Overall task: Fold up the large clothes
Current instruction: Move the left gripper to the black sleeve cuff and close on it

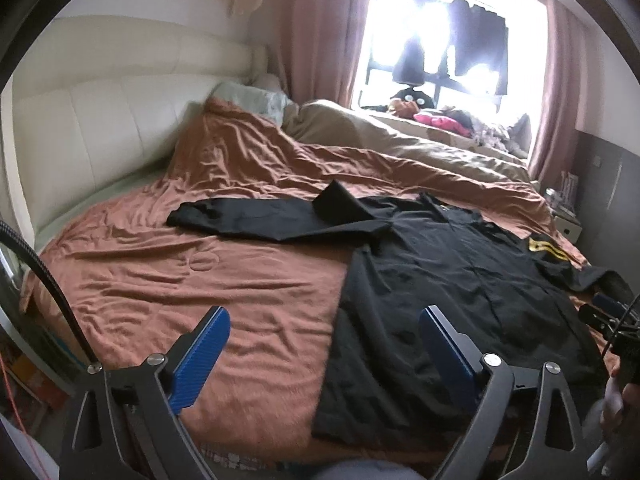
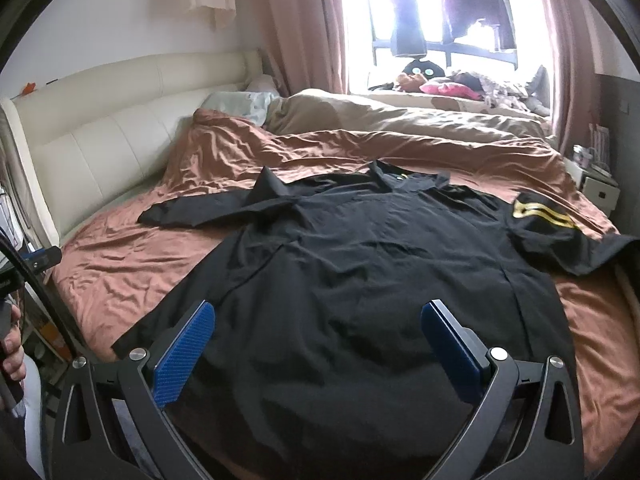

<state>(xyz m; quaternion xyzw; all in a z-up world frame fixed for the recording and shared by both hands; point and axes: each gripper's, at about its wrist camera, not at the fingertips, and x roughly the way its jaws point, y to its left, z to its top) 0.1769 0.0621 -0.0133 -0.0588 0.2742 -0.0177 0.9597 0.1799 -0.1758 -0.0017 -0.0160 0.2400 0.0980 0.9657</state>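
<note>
While the black shirt (image 2: 360,280) lies spread flat on the rust-coloured bedspread (image 1: 180,300), one sleeve (image 1: 256,220) stretches toward the cream headboard (image 1: 100,120). Left gripper (image 1: 324,344) hovers over its near hem edge, jaws wide, empty. Right gripper (image 2: 316,344) likewise gapes, apparently clear of the cloth.

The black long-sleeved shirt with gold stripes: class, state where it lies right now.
The black long-sleeved shirt lies spread flat on the rust-brown bedspread, centred in the right wrist view, collar toward the window, one sleeve stretched toward the cream headboard.
</note>
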